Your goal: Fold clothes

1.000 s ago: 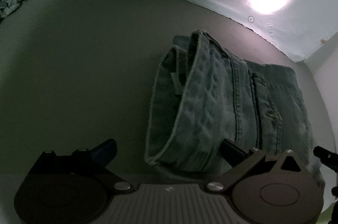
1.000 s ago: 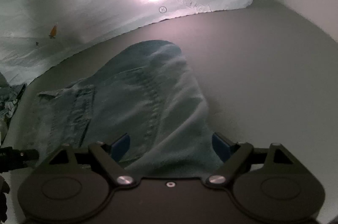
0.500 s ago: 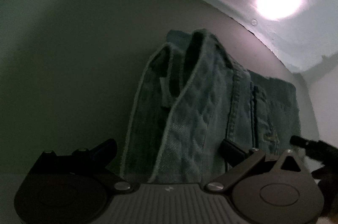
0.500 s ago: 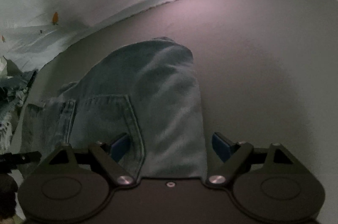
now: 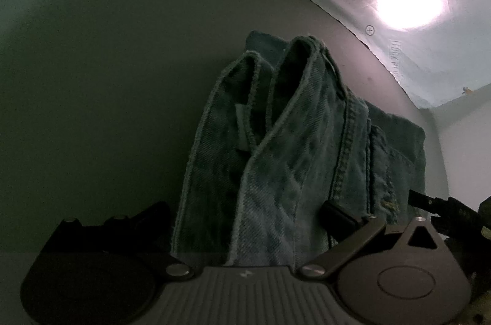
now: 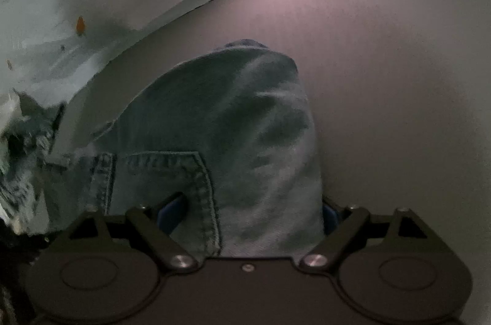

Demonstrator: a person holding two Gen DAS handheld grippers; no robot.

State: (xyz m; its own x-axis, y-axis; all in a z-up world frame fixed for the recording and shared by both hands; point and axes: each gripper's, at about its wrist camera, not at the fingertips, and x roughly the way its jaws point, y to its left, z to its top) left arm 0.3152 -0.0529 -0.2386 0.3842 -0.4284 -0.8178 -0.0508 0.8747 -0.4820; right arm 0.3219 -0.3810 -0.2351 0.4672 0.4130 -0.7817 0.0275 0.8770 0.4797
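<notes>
Your left gripper (image 5: pixel 245 214) sits low and level, its fingers spread wide either side of the folded jeans (image 5: pixel 307 147) lying straight ahead on the table (image 5: pixel 107 79). Your right gripper (image 6: pixel 251 208) likewise straddles the denim with fingers apart, pocket seam beside its left finger.
</notes>
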